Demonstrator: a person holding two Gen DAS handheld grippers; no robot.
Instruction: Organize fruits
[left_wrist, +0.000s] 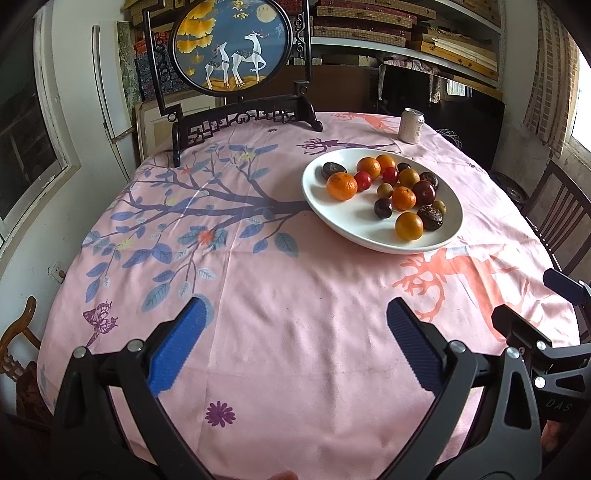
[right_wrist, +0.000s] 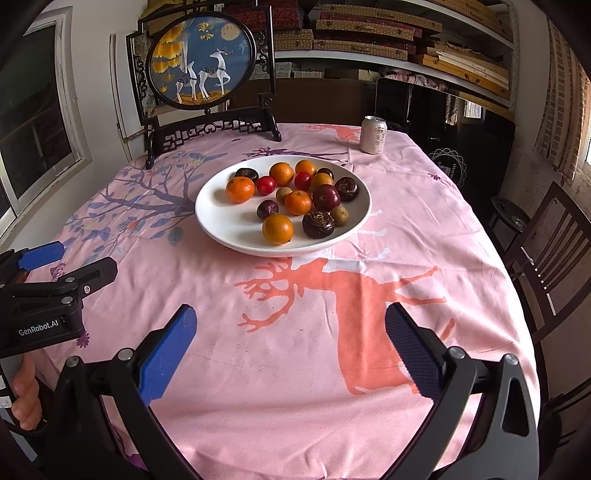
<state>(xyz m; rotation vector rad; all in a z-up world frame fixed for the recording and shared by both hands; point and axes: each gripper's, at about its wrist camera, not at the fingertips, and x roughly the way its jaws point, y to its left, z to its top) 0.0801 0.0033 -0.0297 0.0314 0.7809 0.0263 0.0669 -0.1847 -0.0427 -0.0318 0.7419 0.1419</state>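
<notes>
**Both tongs wide open, all the fruit sitting in one plate**

Starting at the left: we've got the decorative round screen (right_wrist: 201, 61) with two white deer on a blue ground, standing in its dark carved frame at the far left edge of the table. The pink tablecloth (right_wrist: 314, 369) with the blue branch and coral tree print covers the whole top.

Our left gripper (left_wrist: 295, 325) hangs over the near part of the cloth with its blue fingers (left_wrist: 177, 350) spread far apart and nothing between them. You can also spot it at the left edge of the right wrist view, with a bit of the hand holding it.

Moving toward the middle, the white plate (right_wrist: 221, 218) sits on the cloth, well past both tongs. In it is the fruit (right_wrist: 295, 201), all mixed: several oranges, a couple of small red ones, dark purple plums, some dark brown round ones with a ridged pattern (honestly can't tell what those are from here), and two or three small greenish-tan ones. They mostly crowd the back and right half of the plate, some touching.

Our right gripper (right_wrist: 291, 325) is the same story: spread wide, holding nothing, hovering over the coral tree print.

Farther right and back, a pale drink can (right_wrist: 373, 134) stands upright near the far edge, apart from the plate. A dark wooden chair (right_wrist: 554, 240) sits off the right side.
</notes>
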